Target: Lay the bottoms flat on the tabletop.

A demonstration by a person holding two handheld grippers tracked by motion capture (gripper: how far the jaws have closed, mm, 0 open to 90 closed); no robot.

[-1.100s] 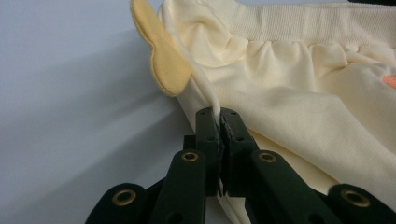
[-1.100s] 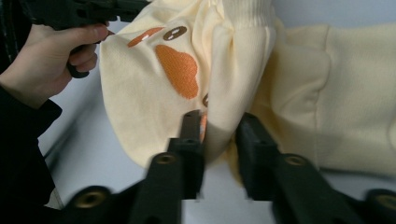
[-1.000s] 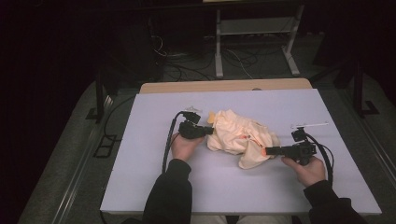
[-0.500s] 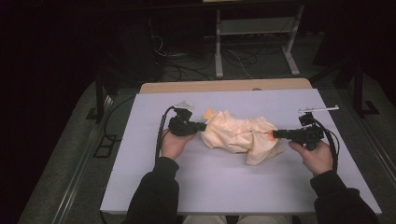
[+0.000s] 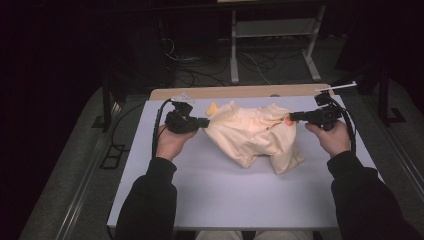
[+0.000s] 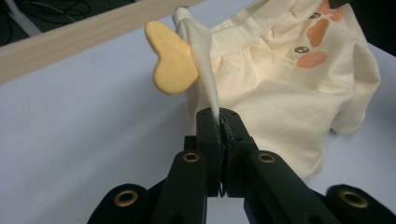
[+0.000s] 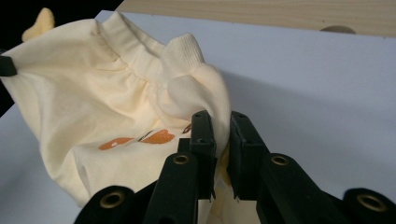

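The left claw [image 5: 206,122] is pinching one edge of a pale yellow shirt [image 5: 252,135], its jaws clamped tight on the fabric. The right claw [image 5: 292,118] is gripping a bunched fold at the opposite edge. The shirt is hanging stretched between them above the white desk [image 5: 225,200], its lower part touching the surface.

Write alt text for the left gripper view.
The left gripper, jaws shut, pinches a fold of a pale yellow garment lifted over a white table. An orange heart-shaped flap sticks out beside the pinched fold, and orange prints dot the cloth.
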